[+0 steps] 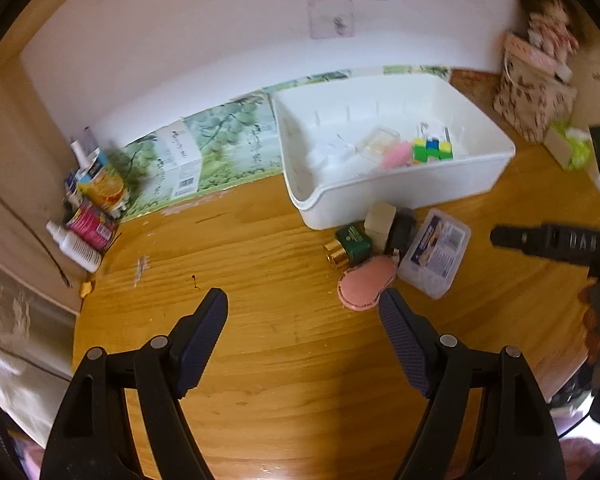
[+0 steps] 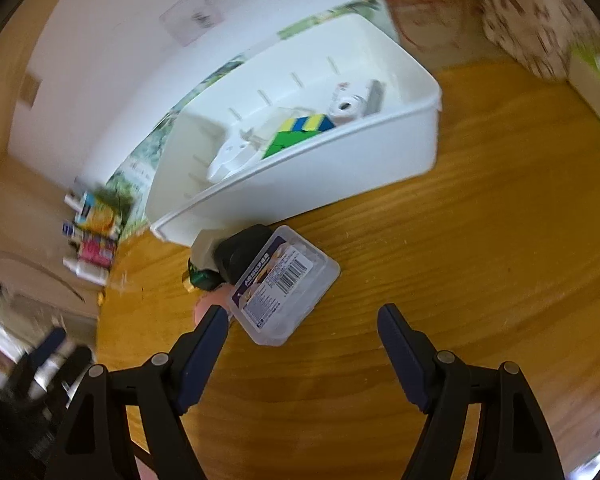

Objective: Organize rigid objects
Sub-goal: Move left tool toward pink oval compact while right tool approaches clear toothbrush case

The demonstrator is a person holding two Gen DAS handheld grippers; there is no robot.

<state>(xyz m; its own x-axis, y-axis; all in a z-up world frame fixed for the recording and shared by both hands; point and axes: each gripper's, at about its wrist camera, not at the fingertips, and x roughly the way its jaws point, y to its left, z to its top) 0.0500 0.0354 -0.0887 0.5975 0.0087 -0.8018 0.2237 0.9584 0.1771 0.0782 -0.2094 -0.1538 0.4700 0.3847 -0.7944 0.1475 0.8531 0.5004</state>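
Left gripper (image 1: 304, 304): jaws apart, nothing between them, hanging over bare tabletop (image 1: 260, 360) just short of the pile.
Right gripper (image 2: 302, 320): jaws apart and empty; its left finger sits right at the near corner of the clear plastic case (image 2: 284, 284).
Where the loose things are: a tight cluster against the front wall of the white bin (image 1: 400, 196): clear plastic case, pink pouch (image 1: 364, 284), green bottle with gold cap (image 1: 350, 242), a pale block (image 1: 380, 218) and a dark object (image 1: 402, 228), all touching or overlapping.
Already in the bin: a colour cube (image 1: 432, 150) and a few pale items.
Risk, crowding: going for any one piece would likely nudge its neighbours; the bottle lies on its side and could roll off across the wood.
Risk, case: flat and slick, lying low; jaws closing from above may skate off its edges or push it under the bin's lip.
Risk, two grippers: both are aimed at the same small heap and could knock together.
Risk, blur: the right view is smeared, so I can't judge its exact gap to the case.
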